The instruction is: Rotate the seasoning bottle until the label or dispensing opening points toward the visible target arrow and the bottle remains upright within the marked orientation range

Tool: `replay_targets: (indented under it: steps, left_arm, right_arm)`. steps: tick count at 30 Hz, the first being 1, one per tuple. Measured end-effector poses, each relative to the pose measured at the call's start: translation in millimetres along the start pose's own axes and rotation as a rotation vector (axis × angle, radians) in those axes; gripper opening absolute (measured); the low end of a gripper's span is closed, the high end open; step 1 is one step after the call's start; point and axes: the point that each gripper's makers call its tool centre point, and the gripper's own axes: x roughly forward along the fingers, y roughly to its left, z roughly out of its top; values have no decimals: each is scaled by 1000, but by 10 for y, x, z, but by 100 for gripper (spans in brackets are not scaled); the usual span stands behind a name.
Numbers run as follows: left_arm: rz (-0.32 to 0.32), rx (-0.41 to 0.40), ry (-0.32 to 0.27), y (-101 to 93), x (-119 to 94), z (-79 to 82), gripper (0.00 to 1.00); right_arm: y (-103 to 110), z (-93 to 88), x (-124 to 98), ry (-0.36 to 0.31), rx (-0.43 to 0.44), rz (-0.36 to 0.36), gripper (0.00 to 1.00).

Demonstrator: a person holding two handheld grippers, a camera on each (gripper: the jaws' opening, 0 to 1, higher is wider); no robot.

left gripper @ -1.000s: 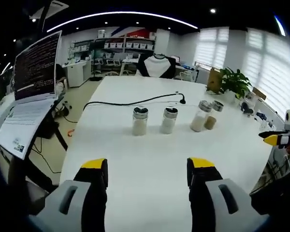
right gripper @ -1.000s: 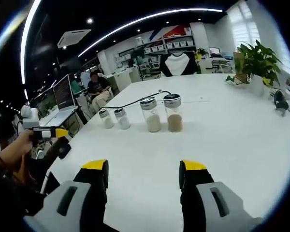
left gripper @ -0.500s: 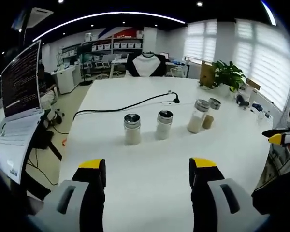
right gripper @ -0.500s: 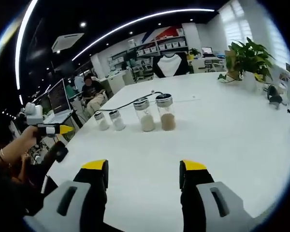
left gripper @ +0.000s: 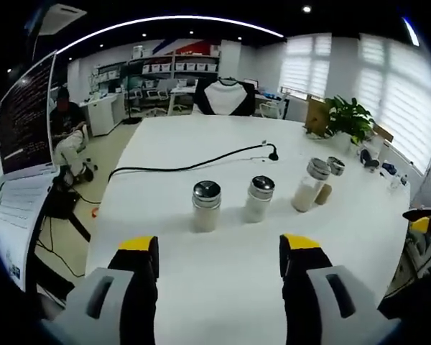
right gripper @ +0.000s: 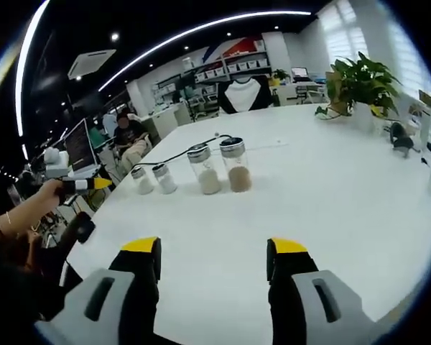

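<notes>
Four seasoning bottles stand upright in a row on the white table (left gripper: 223, 302). In the left gripper view they are a metal-capped shaker of pale powder (left gripper: 206, 205), a second like it (left gripper: 259, 199), a taller jar of white powder (left gripper: 308, 185) and a jar of brown powder (left gripper: 327, 178). The right gripper view shows the two small shakers (right gripper: 140, 180) (right gripper: 164, 177), the white-powder jar (right gripper: 202, 169) and the brown-powder jar (right gripper: 235, 164). My left gripper (left gripper: 218, 249) is open, short of the shakers, holding nothing. My right gripper (right gripper: 214, 248) is open too, well back from the jars.
A black cable (left gripper: 194, 159) runs across the table behind the bottles. A potted plant (left gripper: 347, 117) stands at the far right edge and a laptop (left gripper: 21, 122) is left of the table. A hand holds the left gripper (right gripper: 82, 184) past the table's left edge.
The left gripper view has drawn a little closer to the shakers, which look larger now. The right gripper view has shifted slightly. The bottles have not moved and both grippers stay open.
</notes>
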Motion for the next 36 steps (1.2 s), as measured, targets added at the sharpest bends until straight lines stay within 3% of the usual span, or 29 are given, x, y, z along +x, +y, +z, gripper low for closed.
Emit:
replay_targets:
  steps: [9,15,20,22,23,25,30,32,36]
  left_arm:
    - [-45,66,39,-37,340,125,69]
    - [-23,88,46,13,555,217,64]
    - [-24,78,52,-14,711,200,61]
    - [-16,110,40,-18,764,219,61]
    - [-12,160,65,-9,780,200,61]
    - [4,174,64,-5,810,219,60]
    - [-16,155,75,-7,941,235,56]
    - [-2,134,52,30,975,289,56]
    - [0,159,77,71,1050,295,53]
  right_arm:
    - [81,96,74,-17,-25,-2,60]
    - [78,89,108,10,-28,-1,60]
    - [64,58,99,25,1,-22,60]
    - [83,40,97,27,4,-24,60]
    - [105,22,97,32,1,-19,60]
    - [119,0,98,39,-3,-16,60]
    - [102,0,74,32,18,-25,59]
    - [73,22,73,20,35,-29,59]
    - [5,56,80,11,46,-48,59]
